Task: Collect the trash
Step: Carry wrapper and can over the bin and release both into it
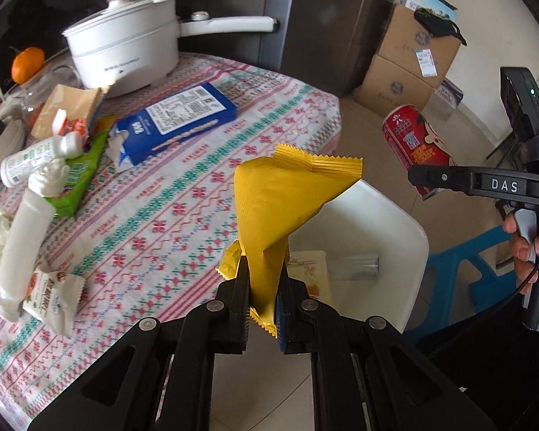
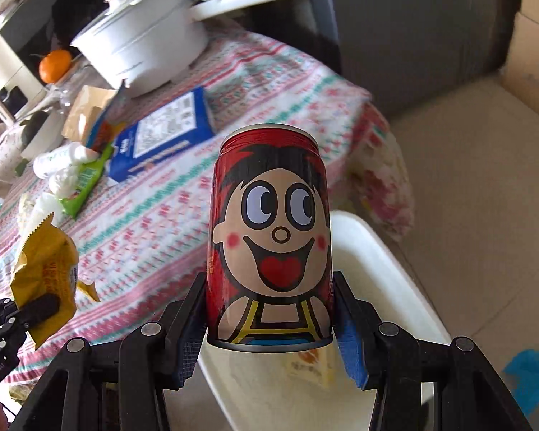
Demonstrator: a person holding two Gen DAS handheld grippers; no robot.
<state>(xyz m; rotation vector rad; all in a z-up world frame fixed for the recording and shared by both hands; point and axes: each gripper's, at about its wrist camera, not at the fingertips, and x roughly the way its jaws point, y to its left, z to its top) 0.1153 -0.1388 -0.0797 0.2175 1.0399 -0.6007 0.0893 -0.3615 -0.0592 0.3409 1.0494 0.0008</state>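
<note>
Beside patterned tablecloth point(image 1: 183, 194), left jaws pinch crinkled yellow wrapper point(image 1: 280, 208); right jaws clamp smooth red can point(image 2: 269, 237).

Bright daylight, curved edges (right view blurred)

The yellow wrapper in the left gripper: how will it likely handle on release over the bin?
The yellow wrapper, pinched by the left gripper, is creased and folded, so probably thin and floppy. It looks empty, likely light, and may flutter rather than drop straight into the white bin.
</note>
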